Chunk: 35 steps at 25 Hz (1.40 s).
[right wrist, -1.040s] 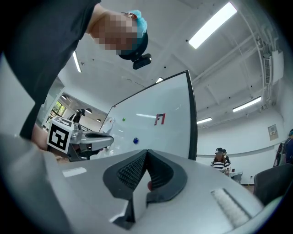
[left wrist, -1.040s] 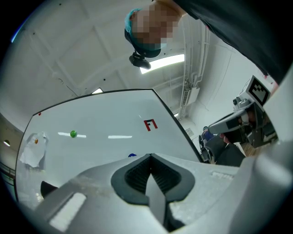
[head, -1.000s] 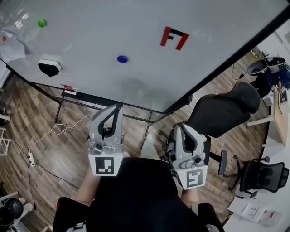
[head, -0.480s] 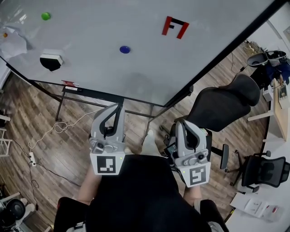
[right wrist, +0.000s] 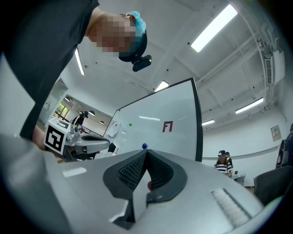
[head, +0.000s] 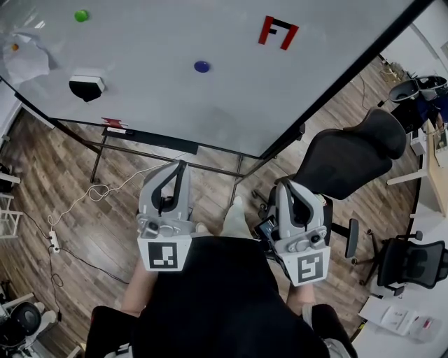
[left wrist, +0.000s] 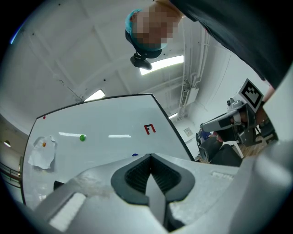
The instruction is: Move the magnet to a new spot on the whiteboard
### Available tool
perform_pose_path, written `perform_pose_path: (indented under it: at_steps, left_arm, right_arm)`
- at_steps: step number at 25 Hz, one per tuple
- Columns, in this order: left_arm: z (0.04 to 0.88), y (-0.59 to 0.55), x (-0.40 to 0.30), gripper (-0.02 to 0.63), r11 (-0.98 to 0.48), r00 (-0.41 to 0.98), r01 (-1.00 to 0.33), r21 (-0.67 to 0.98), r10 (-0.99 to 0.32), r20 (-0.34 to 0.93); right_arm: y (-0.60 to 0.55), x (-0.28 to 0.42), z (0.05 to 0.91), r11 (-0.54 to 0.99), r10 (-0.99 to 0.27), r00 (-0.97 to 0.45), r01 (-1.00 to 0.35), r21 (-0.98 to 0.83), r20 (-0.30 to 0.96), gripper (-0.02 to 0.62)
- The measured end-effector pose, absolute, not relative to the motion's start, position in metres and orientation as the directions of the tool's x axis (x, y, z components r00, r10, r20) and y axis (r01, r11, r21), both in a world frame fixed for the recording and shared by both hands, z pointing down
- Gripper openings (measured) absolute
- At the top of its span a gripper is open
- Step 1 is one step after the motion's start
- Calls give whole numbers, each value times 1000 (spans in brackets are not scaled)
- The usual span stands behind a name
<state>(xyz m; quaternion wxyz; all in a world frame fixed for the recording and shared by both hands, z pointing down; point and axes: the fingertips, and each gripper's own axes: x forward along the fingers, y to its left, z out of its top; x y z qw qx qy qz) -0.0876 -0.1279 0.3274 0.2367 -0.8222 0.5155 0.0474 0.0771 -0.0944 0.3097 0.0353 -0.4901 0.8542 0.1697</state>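
A blue magnet [head: 202, 66] sticks to the whiteboard [head: 161, 105], left of a red and black F mark [head: 277, 32]; a green magnet [head: 82, 15] sits higher at the left. My left gripper [head: 180, 165] and right gripper [head: 284, 184] are held close to the person's body, well short of the board, both shut and empty. In the left gripper view the blue magnet [left wrist: 134, 155] peeks just above the closed jaw tips [left wrist: 149, 156]. In the right gripper view it [right wrist: 144, 146] shows right over the closed tips [right wrist: 145, 153].
A board eraser [head: 87, 87] and a sheet of paper [head: 28, 59] under an orange magnet hang at the board's left. A black office chair [head: 350, 164] stands right of the board's stand. A cable and power strip [head: 52, 241] lie on the wood floor.
The whiteboard and its magnets have slid up and farther off in the head view, so both grippers now sit farther from the board. Both jaws stay shut.
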Motion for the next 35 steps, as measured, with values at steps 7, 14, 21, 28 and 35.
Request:
perform_pose_path:
  at_steps: [7,14,21,28,35]
  left_arm:
    - [328,-117,-94,2,-349,456,-875,-335,-827,-329]
    - [326,-112,-93,2,-347,457,-875,-339,-823,-337]
    - [324,-109,-91,2,-339,453,-875,-347,-826,-337]
    - [321,-102,-82,2,-348,462,-872,-343,-817,-346]
    - [321,-93,-69,2,-364,479,-865,-345,-805,-351]
  right_arm:
    - [-84,64,308,477,-810,-534,-840,258,-242,-3]
    - [-78,59,309,482,-805,-541,-835,264,-243,-3]
    - [-76,61,310,491,-801,-549,-831,262,-240,-3]
    - [-69,69,309,484,-803,-545,-833,268,-244,-3]
    - [-60,79,310,475,-807,-537,-837,270,-246,-3]
